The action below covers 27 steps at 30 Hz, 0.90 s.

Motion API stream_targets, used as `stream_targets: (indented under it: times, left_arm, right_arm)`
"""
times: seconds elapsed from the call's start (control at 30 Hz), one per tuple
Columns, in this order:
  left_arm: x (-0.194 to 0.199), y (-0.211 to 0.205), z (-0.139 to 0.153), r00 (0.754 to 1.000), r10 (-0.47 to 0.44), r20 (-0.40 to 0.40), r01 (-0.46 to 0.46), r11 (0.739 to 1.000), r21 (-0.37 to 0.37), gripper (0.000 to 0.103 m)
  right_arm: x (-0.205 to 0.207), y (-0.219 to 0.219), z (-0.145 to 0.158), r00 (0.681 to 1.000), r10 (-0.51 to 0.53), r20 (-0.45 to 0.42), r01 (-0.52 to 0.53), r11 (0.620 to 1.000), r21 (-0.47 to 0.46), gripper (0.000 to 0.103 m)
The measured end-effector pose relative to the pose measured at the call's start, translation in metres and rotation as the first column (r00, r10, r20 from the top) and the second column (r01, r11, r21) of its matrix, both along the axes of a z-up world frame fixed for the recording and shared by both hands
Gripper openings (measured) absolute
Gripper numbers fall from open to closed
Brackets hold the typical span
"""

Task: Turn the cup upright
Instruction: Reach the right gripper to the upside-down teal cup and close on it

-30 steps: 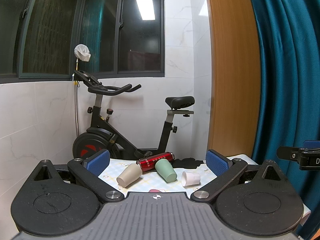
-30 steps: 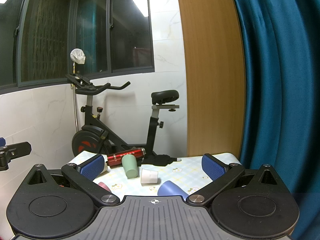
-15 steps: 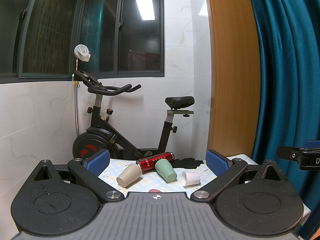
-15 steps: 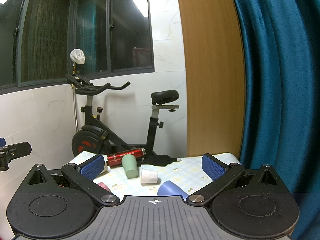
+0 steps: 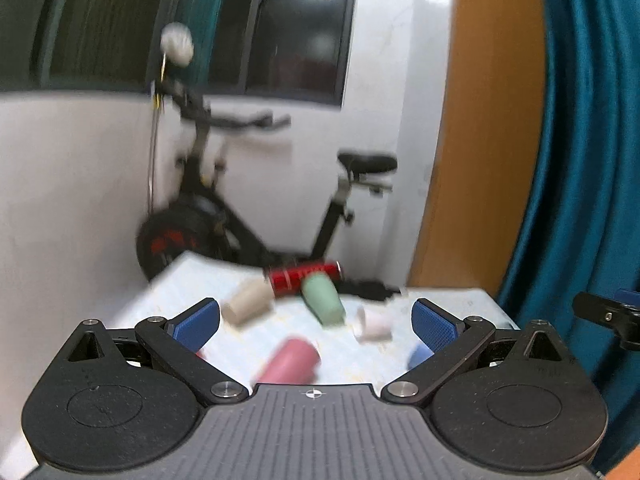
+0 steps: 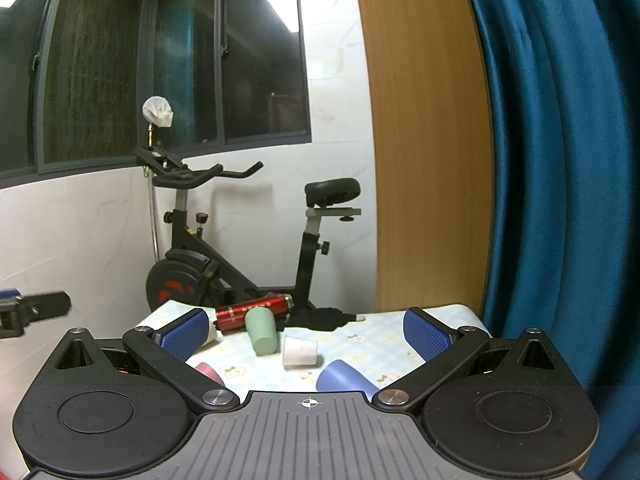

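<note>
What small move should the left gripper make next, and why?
Probably ease the left gripper down toward the pink cup: it lies on its side just ahead, between the open fingers, and nothing is held yet. The view is blurred, so alignment is uncertain.

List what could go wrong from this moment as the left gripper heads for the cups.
Left gripper is open, and its view is motion-blurred; fast travel could knock the lying pink cup across the table. The cups crowd together: green cup touches the red bottle, so a grasp there may roll it.
</note>
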State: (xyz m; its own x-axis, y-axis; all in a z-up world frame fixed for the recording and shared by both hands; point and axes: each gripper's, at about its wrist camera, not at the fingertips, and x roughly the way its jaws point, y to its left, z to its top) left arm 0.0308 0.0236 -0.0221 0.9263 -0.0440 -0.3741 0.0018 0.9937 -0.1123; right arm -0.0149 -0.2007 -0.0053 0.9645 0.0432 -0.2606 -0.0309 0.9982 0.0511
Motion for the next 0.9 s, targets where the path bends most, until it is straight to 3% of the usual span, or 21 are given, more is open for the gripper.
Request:
stream_targets:
  times: [0.13,0.27,0.4,0.6,0.73,0.9]
  left_arm:
    - [0.024,0.015,-0.023,0.997,-0.001,-0.072,-0.01,0.99,-0.14,0.102]
    - [0.048,0.013,-0.041,0.992,0.051,-0.112,-0.067,0.986,-0.15,0.102]
    - [0.074,0.003,-0.058,0.984,0.024,-0.175,-0.059,0.978,-0.199,0.102]
    - [0.107,-0.02,-0.085,0.97,0.042,-0.238,-0.078,0.986,-0.147,0.101]
    - [0.125,-0.024,-0.097,0.957,0.096,-0.273,-0.133,0.983,-0.123,0.101]
    - [0.145,-0.026,-0.108,0.92,0.141,-0.365,-0.193,0.975,-0.108,0.101]
  right_arm:
    - [0.011,-0.015,-0.01,1.0,-0.001,-0.022,0.001,1.0,-0.031,0.103]
    - [0.035,-0.038,-0.022,0.998,-0.037,-0.055,0.032,0.996,-0.089,0.103]
    - [0.069,-0.077,-0.04,0.992,-0.081,-0.099,0.069,0.991,-0.113,0.103]
    - [0.133,-0.133,-0.094,0.969,-0.154,-0.192,0.129,0.982,-0.136,0.103]
    - [0.181,-0.169,-0.145,0.945,-0.153,-0.287,0.143,0.988,-0.057,0.101]
    - [0.235,-0.195,-0.188,0.916,-0.156,-0.37,0.162,0.987,-0.015,0.099]
